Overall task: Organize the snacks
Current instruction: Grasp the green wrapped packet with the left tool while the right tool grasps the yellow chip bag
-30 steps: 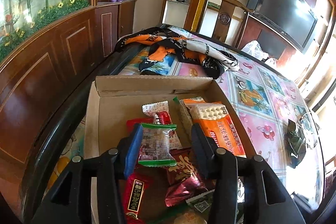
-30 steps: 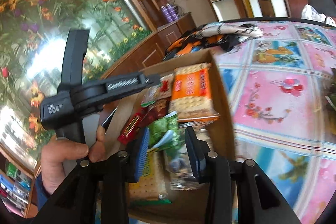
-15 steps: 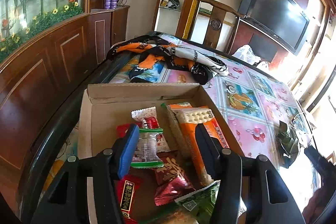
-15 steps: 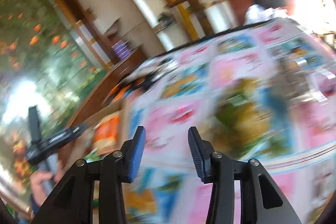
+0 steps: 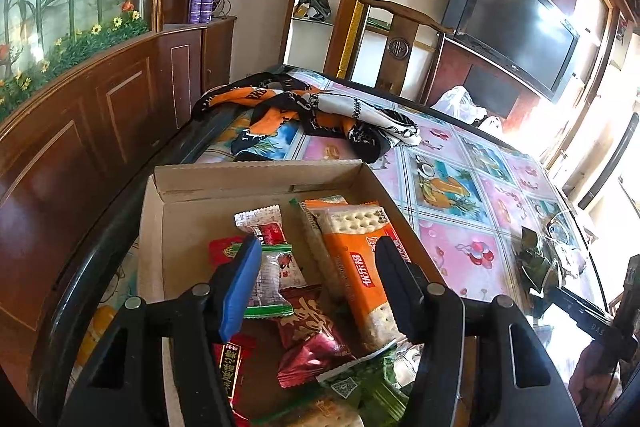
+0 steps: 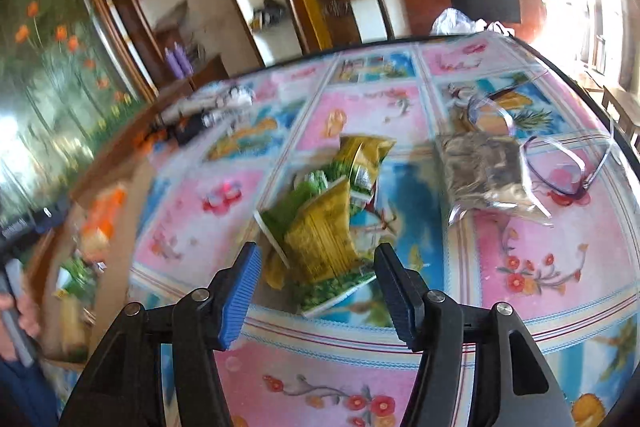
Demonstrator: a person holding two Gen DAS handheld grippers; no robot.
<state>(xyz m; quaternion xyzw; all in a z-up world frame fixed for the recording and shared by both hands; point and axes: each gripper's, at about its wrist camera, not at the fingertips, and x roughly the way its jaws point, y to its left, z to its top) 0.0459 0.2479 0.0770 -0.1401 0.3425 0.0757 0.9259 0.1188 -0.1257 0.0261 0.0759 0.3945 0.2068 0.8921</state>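
Snacks fill the cardboard box [image 5: 168, 227] at the table's [image 5: 452, 251] edge, an orange cracker pack [image 5: 356, 267] uppermost. Green-gold packets [image 6: 320, 227] lie loose on the floral cloth, near a clear bag [image 6: 484, 171] and glasses [image 6: 568, 167]. Left gripper [image 5: 316, 287] hangs tilted over the box, jaws opening, gripping nothing. Right gripper [image 6: 316, 291] angles toward the packets, jaws opening, empty.

Cardboard box [image 5: 256, 183] sat open at near left edge of my table, snacks heaped inside. Orange cracker pack [image 5: 356, 263] lay lengthwise along right wall. Clear green-edged candy [image 5: 268, 279] rested left of it, atop red-and-white sachet [image 5: 264, 227]. Maroon foil wrapper [image 5: 312, 335] lay nearer, red sachet [image 5: 230, 367] at its left, green packet [image 5: 360, 383] nearest. Out on tablecloth to right: crumpled green-yellow packets [image 6: 324, 223] in loose pile, clear bag of dark snack [image 6: 484, 175] farther right, flat.
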